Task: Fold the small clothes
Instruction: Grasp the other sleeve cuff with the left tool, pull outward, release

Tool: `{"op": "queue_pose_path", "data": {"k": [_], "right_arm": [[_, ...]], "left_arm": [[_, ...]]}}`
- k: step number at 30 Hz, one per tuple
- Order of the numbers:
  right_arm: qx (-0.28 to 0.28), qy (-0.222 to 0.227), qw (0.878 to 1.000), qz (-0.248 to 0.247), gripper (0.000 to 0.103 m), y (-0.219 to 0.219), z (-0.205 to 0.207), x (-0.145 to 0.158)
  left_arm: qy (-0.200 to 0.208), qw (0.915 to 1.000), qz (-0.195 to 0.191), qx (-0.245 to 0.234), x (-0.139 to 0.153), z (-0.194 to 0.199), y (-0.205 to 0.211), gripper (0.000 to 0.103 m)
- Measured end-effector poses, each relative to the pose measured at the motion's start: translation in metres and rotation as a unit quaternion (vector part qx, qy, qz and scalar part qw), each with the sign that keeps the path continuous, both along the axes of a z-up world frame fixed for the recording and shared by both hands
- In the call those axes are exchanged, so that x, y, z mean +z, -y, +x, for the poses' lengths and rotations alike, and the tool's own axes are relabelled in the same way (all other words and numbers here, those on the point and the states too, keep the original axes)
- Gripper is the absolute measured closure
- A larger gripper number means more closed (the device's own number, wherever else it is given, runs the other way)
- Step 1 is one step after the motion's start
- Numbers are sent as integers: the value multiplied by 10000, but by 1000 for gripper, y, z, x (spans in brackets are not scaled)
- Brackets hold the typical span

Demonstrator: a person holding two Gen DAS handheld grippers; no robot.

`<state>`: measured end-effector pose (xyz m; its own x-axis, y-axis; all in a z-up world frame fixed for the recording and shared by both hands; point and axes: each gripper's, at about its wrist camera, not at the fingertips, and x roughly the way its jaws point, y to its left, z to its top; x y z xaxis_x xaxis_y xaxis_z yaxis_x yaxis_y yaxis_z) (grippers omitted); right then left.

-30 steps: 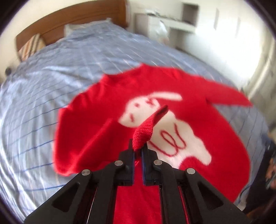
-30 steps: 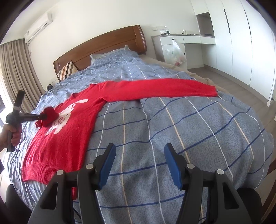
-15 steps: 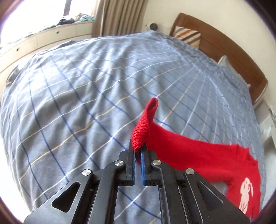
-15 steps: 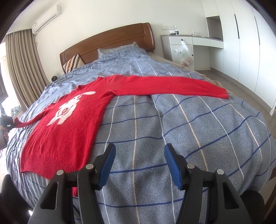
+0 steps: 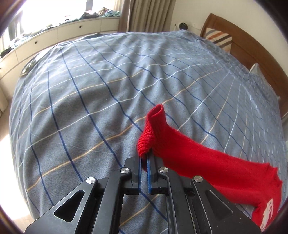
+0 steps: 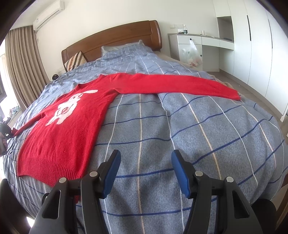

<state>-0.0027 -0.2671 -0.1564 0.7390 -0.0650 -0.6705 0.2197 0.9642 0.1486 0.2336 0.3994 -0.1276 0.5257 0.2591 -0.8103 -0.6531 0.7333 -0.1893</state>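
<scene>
Left wrist view: left gripper [image 5: 144, 160], jaws clamped on the ribbed cuff of the red sweater [image 5: 207, 162]; the sleeve trails right toward the body, over the bed [image 5: 90, 108].

Right wrist view: right gripper [image 6: 145, 171], jaws apart, empty, near the bed's foot edge. Sweater flat, hem nearest; other sleeve runs toward the right edge. White rabbit motif; no legible writing.

A home bedroom — a bed [image 6: 198, 126] under a blue checked cover fills the frame, with a wooden headboard [image 6: 115, 38] at upper centre, curtains [image 6: 21, 66] at left, an air conditioner [image 6: 48, 14] upper left — and white wardrobes [image 6: 252, 45] at right.
</scene>
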Motion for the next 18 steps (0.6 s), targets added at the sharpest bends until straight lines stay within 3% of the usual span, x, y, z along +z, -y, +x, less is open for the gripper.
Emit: {"op": "queue_pose_path", "data": {"k": [4,5,6,8,11,13,15,18], "right_arm": [[79,12,10000,30,45,-2,2,2],[144,28,9999,57,45,-3,2,4],[229,34,9997,86,43,-5,1,7],[506,-25,9985,211,35,-9,-1,13],[1283,-273,9896,598,34,-23,-13,20],[1961,-563,9759,779,34,-40,-21,21],[2370,-824,9633,951,34,-55,-24,15],[2277,-891,9584,1471,34,-61,-12,-4]], "left_arm": [[-191,9994,-211,-220,-14,-3,10,95],[-206,9992,-139,-297,-10,-7,15,87],[-224,9990,-63,-381,-6,-13,20,69],[-172,9978,26,-647,8,-31,31,45],[27,9904,75,-1379,31,-73,60,44],[40,9779,-129,-2087,38,-102,91,44],[-95,9564,-560,-2866,31,-129,132,43],[-373,9242,-1167,-3618,4,-158,194,43]]}}
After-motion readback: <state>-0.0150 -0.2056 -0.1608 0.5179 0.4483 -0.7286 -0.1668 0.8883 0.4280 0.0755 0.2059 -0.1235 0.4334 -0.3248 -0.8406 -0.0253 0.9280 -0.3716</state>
